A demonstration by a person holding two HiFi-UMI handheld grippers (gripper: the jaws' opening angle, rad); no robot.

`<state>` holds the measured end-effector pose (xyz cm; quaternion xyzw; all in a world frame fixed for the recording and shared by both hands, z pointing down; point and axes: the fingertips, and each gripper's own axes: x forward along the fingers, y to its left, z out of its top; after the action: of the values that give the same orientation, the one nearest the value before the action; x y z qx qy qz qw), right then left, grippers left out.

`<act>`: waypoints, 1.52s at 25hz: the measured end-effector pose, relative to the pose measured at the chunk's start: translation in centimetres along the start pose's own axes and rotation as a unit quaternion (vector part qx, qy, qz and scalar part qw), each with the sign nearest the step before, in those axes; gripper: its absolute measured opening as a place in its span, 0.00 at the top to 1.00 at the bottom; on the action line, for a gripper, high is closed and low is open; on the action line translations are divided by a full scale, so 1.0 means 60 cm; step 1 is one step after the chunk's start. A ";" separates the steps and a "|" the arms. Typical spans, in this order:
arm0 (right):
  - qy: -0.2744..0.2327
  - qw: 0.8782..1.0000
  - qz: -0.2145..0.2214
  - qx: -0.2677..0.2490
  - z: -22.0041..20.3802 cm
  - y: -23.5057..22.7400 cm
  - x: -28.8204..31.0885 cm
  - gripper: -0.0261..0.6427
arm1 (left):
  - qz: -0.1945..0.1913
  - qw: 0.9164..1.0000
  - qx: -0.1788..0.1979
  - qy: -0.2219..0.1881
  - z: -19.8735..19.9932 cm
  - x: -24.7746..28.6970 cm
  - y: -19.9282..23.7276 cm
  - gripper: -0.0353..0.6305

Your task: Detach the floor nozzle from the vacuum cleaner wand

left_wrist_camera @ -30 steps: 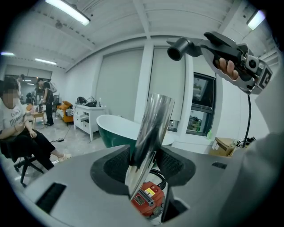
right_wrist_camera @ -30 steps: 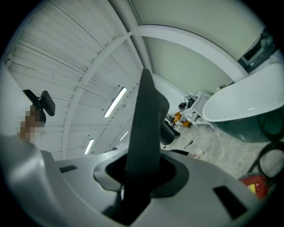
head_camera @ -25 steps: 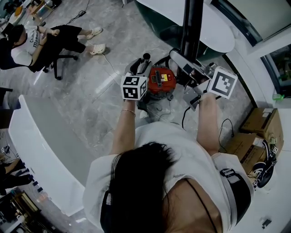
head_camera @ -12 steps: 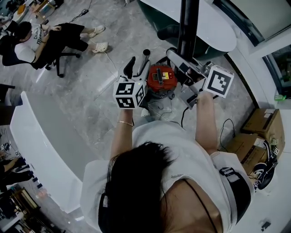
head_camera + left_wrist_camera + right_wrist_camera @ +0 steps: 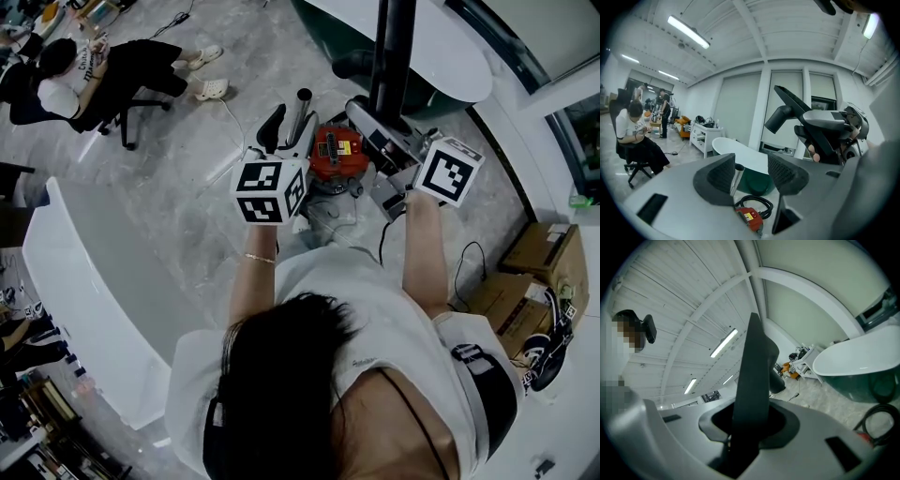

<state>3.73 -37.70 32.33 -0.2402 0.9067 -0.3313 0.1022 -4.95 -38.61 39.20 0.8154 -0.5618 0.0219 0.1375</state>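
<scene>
My right gripper (image 5: 750, 420) is shut on the black floor nozzle (image 5: 754, 371), which sticks up between its jaws. In the head view the nozzle (image 5: 392, 56) rises from the right gripper (image 5: 380, 127), apart from the silver wand (image 5: 300, 111). The wand's open top end stands free over the red vacuum body (image 5: 337, 155). My left gripper (image 5: 750, 176) has just been opening and is open with nothing between the pads. The wand (image 5: 737, 177) shows beyond its left pad. The nozzle (image 5: 797, 105) hangs to its upper right.
A white bathtub (image 5: 441, 66) with a dark green side stands behind the vacuum. A black hose (image 5: 754, 202) coils on the floor. A curved white counter (image 5: 84, 291) is at the left, cardboard boxes (image 5: 525, 281) at the right. A person sits on a chair (image 5: 84, 75).
My left gripper has come away from the wand's top, lifting and shifting left, and its jaws have spread. The right gripper keeps its hold on the nozzle, almost in place.
</scene>
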 end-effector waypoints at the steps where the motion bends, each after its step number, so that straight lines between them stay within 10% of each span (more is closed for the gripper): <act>1: -0.002 1.000 -0.004 -0.002 -0.002 0.000 -0.003 0.78 | 0.006 1.000 0.002 0.000 0.003 -0.005 -0.001 0.62; 23: 0.021 0.982 -0.085 -0.167 -0.096 0.022 -0.094 0.78 | 0.041 0.999 0.009 -0.018 0.007 -0.120 -0.080 0.93; 38: 0.037 0.972 -0.117 -0.201 -0.137 0.007 -0.144 0.78 | 0.048 0.999 -0.002 0.013 -0.029 -0.136 -0.133 0.94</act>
<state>8.18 -28.54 38.54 -0.3478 0.9235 -0.1608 -0.0207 -0.39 -28.13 37.75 0.7868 -0.5987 0.0378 0.1453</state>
